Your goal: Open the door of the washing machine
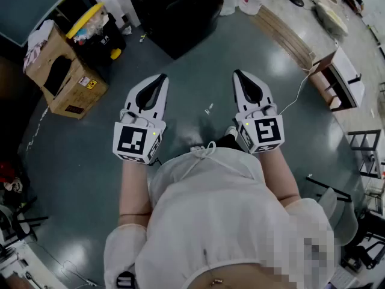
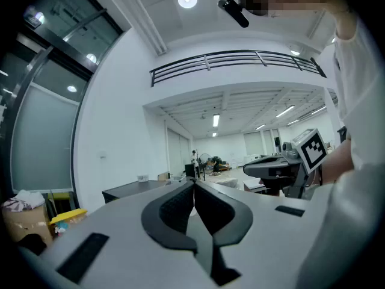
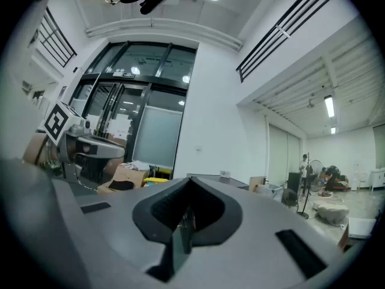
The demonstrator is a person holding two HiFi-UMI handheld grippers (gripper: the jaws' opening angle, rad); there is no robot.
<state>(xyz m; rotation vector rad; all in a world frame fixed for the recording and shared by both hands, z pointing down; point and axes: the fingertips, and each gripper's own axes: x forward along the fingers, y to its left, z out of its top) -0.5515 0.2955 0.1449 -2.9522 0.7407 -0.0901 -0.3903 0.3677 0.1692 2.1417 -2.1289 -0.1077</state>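
Observation:
In the head view I hold both grippers level in front of my body, side by side over the grey floor. My left gripper point(image 1: 162, 76) has its jaws pressed together with nothing between them, as its own view shows point(image 2: 194, 183). My right gripper point(image 1: 237, 73) is also shut and empty point(image 3: 191, 179). A large dark boxy unit point(image 1: 180, 11) stands ahead on the floor, a good way beyond both tips. I cannot make out a washing machine door in any view.
Cardboard boxes point(image 1: 66, 77) and a yellow-lidded bin point(image 1: 90, 23) stand at the left. Wooden planks point(image 1: 289, 29), a white shelf unit point(image 1: 343, 80) and a white cable point(image 1: 298, 95) lie at the right. A person point(image 2: 194, 158) stands far off in the hall.

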